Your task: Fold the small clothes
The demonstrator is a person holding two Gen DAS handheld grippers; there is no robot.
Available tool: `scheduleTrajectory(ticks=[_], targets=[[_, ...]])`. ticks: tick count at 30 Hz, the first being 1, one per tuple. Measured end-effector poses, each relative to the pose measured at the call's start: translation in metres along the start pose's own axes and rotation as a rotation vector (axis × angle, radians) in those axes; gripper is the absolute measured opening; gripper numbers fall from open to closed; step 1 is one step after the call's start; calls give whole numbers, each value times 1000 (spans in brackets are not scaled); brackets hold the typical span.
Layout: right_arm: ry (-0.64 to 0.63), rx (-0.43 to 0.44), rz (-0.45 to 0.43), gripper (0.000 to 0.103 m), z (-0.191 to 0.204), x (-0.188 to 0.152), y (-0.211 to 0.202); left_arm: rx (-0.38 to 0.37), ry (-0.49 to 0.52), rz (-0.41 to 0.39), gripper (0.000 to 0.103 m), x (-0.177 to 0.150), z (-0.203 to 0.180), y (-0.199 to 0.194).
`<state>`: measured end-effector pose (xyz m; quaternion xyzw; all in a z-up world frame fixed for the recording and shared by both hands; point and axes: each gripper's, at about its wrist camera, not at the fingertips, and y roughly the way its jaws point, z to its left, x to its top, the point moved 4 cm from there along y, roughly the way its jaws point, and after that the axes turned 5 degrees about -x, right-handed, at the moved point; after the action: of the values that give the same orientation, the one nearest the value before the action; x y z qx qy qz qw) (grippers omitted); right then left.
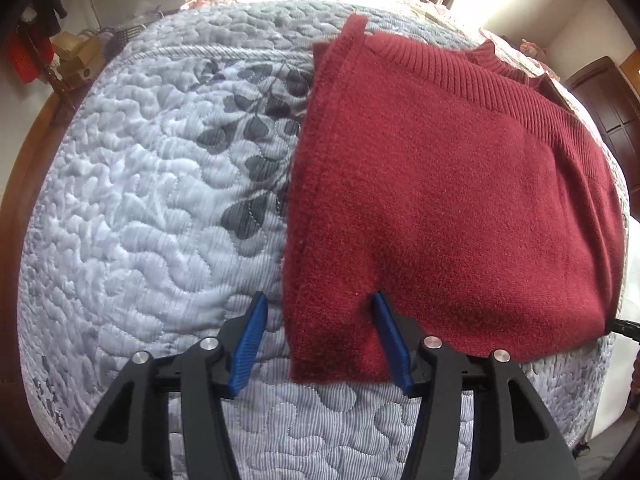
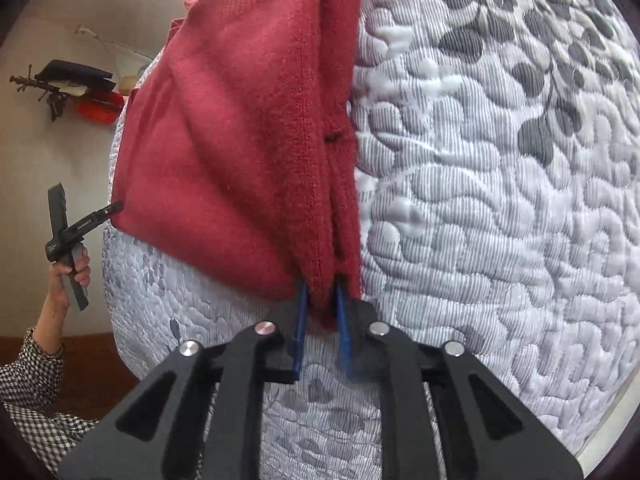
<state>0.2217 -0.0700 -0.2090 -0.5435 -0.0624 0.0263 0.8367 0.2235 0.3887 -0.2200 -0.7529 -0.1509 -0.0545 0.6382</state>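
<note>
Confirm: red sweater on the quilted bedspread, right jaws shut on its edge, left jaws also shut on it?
Not quite. The left gripper is open: the left wrist view shows its jaws spread wide around a corner of the red sweater, not pinching it. The rest holds: the sweater lies on the quilted bedspread, and the right gripper is shut on its edge.

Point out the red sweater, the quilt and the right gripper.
red sweater (image 1: 460,200): left wrist view, middle of the knit body.
quilt (image 1: 140,200): left wrist view, bare quilted patch.
right gripper (image 2: 322,300): right wrist view, between the fingertips.
</note>
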Motion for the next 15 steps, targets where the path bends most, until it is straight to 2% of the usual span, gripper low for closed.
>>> scheduleTrajectory(ticks=[2,3,7,9,13,15], targets=[[-34,-29,-52,35,9,12,-16,42,2,-52,61,7,-3,-18],[-40,-35,-73,37,11,19,-22,44,2,-85,62,13,-6,-27],[-48,-53,-154,37,21,56,-37,-12,55,-152,66,40,-41,-39],[-46,-73,-182,37,20,78,-37,-43,85,-151,68,52,-64,-31],[-21,-76,-200,37,15,123,-28,-58,137,-130,68,69,-103,-4],[1,-91,-205,41,9,143,-23,-62,146,-123,68,74,-116,9]])
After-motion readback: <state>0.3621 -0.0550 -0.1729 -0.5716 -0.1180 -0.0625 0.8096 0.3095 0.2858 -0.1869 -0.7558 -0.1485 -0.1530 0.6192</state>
